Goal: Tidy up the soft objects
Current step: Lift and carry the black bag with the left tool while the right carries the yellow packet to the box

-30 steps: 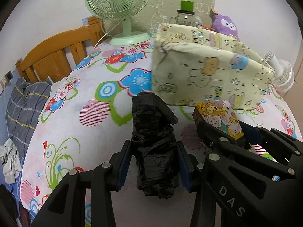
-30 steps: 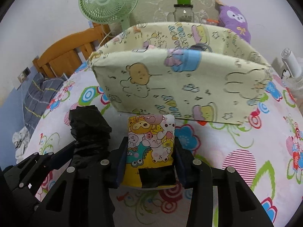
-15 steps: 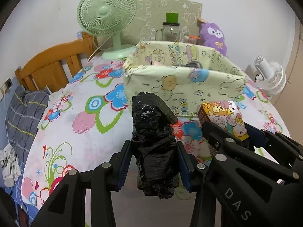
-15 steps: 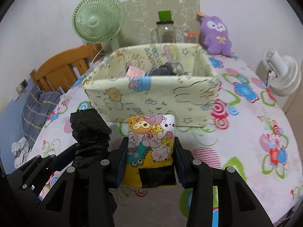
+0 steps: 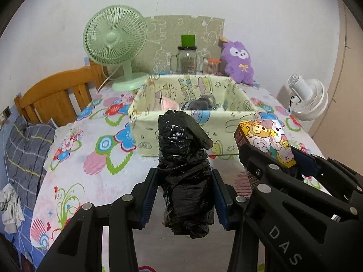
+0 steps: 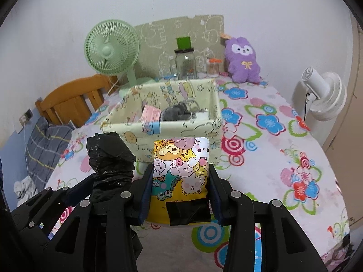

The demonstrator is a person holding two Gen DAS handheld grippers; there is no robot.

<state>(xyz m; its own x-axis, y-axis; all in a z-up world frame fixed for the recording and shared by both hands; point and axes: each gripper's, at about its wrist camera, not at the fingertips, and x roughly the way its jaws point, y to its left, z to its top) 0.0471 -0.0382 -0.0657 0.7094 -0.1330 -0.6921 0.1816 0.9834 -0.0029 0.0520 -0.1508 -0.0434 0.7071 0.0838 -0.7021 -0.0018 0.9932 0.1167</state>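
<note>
Before the fabric box (image 5: 145, 133), each hand-held gripper grips one bundle, seemingly soft.

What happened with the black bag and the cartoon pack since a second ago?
Both grippers rose and pulled back from the fabric box, so its inside now shows. Nothing was let go: the left gripper still clamps the black bag, the right gripper still clamps the cartoon pack. The box and green fan stayed put.

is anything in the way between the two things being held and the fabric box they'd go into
Nothing visible blocks the path. The left gripper holds the black plastic bundle and the right gripper holds the cartoon packet, both raised in front of the fabric box. Its near wall must be cleared, and a pink packet and grey item already lie inside.
</note>
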